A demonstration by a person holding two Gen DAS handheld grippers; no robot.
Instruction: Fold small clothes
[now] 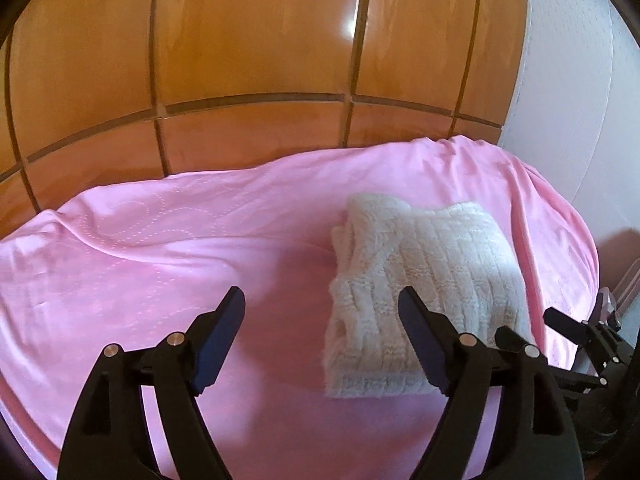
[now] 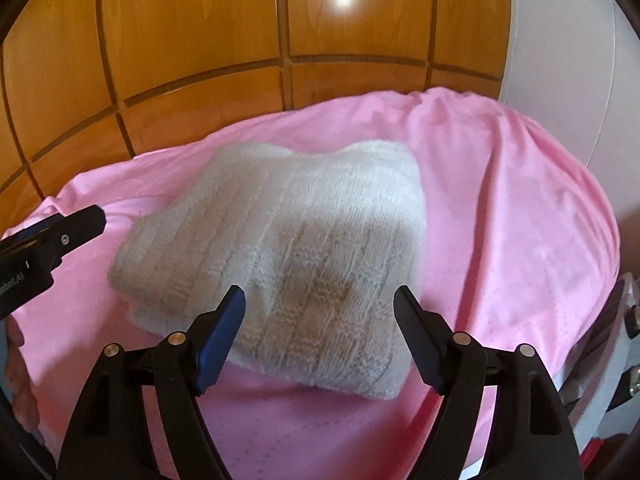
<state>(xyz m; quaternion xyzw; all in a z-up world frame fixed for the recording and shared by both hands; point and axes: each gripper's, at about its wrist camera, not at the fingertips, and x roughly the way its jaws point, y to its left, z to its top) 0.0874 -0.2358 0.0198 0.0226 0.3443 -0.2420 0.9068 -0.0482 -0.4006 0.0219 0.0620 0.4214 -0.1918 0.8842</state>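
Observation:
A white knitted garment (image 1: 424,276) lies folded into a thick bundle on the pink bedsheet (image 1: 180,248). My left gripper (image 1: 322,300) hovers open just left of the bundle's near corner, nothing between its fingers. The same white knitted garment (image 2: 280,248) fills the middle of the right wrist view. My right gripper (image 2: 320,300) stands open above its near edge, and the pads do not press on the knit. The left gripper's fingertip (image 2: 86,218) shows at the left edge of that view. The right gripper's finger (image 1: 560,316) shows at the right edge of the left wrist view.
A wooden panelled wardrobe (image 1: 248,60) rises right behind the bed. A white wall (image 1: 580,100) stands at the right. The pink sheet (image 2: 520,208) is wrinkled to the right of the bundle. A person's hand (image 2: 18,360) shows at the far left edge.

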